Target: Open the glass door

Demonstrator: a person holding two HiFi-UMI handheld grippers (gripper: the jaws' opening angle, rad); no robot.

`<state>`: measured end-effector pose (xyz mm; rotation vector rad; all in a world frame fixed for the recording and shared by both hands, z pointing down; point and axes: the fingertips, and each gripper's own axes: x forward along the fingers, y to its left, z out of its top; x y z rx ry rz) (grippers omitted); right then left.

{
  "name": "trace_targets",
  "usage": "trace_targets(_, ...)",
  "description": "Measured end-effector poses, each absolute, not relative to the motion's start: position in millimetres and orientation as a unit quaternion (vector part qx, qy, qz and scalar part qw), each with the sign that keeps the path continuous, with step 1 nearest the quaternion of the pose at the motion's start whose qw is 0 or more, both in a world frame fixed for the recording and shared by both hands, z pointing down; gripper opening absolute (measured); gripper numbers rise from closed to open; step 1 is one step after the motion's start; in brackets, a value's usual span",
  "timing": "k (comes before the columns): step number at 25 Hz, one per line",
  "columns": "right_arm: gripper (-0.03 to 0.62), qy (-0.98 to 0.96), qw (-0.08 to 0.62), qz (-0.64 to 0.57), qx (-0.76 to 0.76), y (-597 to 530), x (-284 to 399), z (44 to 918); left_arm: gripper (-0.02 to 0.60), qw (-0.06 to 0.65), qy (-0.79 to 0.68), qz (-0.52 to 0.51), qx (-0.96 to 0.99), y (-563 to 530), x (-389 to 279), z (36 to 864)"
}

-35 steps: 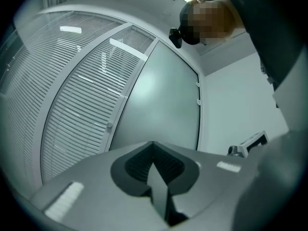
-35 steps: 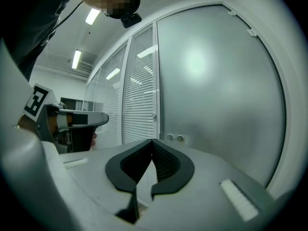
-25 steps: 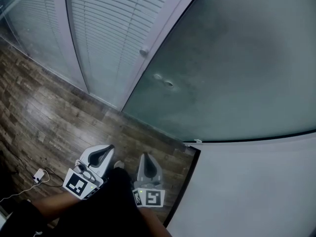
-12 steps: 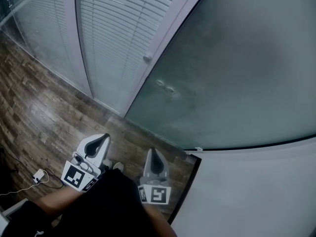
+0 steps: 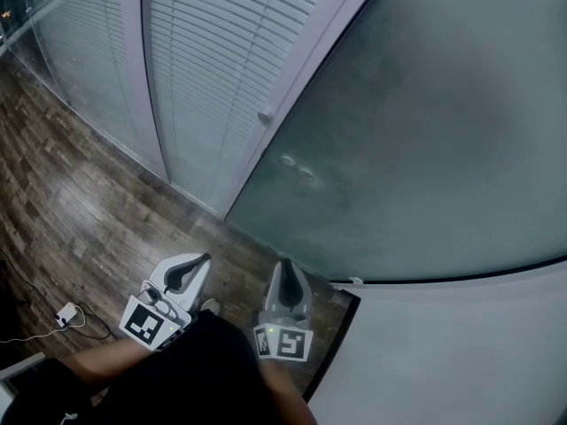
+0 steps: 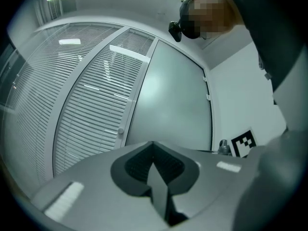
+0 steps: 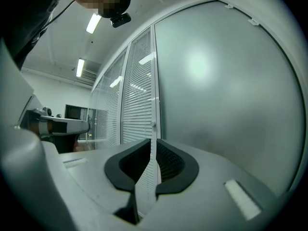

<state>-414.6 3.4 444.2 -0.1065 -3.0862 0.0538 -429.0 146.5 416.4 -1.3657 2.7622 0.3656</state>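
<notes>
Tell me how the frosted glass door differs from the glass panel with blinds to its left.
The frosted glass door is a plain, cloudy sheet; the panel with blinds shows horizontal slats behind its glass. The door bears two small round fittings near its edge; the panel's glass bears none. Both stand upright on the wooden floor, beside one pale frame post.

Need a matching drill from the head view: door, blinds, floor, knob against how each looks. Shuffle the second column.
1 door
2 blinds
3 floor
4 knob

A dark wood planks
B small, round
C frosted, plain
D white slats

Pairs: 1-C, 2-D, 3-A, 4-B
</notes>
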Motion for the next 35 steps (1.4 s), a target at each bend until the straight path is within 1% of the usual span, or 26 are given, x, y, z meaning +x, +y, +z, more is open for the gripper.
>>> trace_targets(8,0.046,-0.998,0.045,0.038,-0.029,-23,-462,461,0.0,0.007,0.904,0.095,-0.416,152,-435,422)
trace_targets(15,0.075,-0.997,0.058,0.032,-0.031,-34,-499,462,0.0,0.004,0.917,0.09,-0.39,163,-440,416)
trace_targets(24,0.081,-0.996,0.083,0.02,-0.027,-60,-544,492,0.0,-0.009,0.93,0.086,-0.356,170,-448,427)
trace_targets(30,0.084,-0.995,0.091,-0.022,-0.037,-64,-575,498,0.0,-0.023,0.938,0.081,-0.338,179,-451,428)
trace_targets(35,0.089,-0.993,0.109,-0.023,-0.028,-72,-592,513,0.0,-0.024,0.941,0.08,-0.327,184,-456,429)
